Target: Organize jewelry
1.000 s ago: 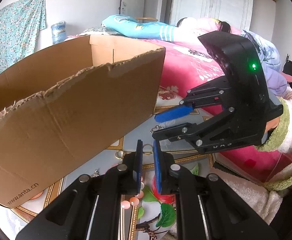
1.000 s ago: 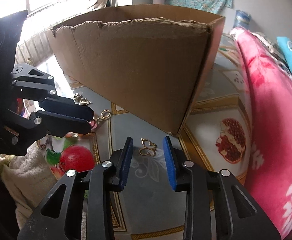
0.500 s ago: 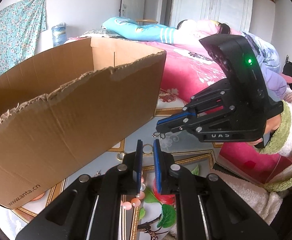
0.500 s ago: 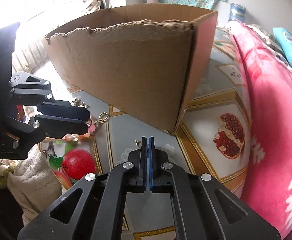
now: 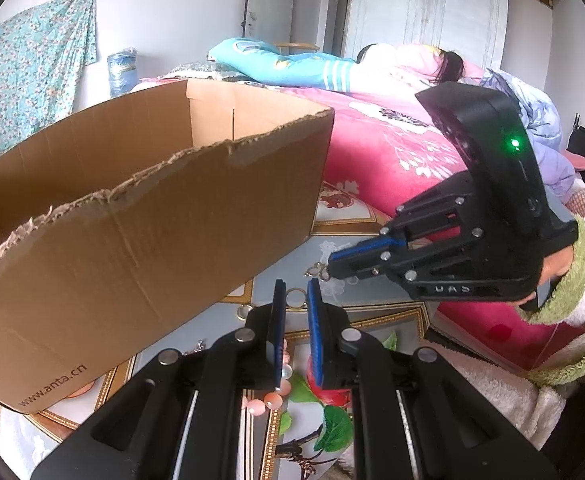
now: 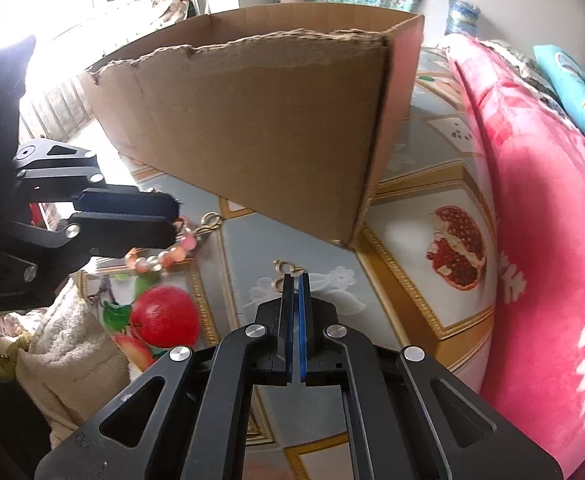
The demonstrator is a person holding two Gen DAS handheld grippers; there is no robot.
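Nearest the cardboard box's (image 6: 276, 128) torn front corner, the right gripper (image 6: 293, 280) has its jaws pinched together on a small gold looped charm (image 6: 286, 270), which pokes out past the tips. I read this as the first catch made, with the carry into the box not yet done.

Further out from that corner, the left gripper (image 5: 293, 308) stands narrow. A pink bead bracelet (image 6: 172, 252) hangs at its tips, so it seems to grip that strand.

Between the grippers and the box's front wall, two gold rings (image 5: 295, 297) lie on the patterned table (image 6: 412, 280).

The count is one box, one charm, one bracelet and two rings. The box's floor is hidden, so anything already stored cannot be told.
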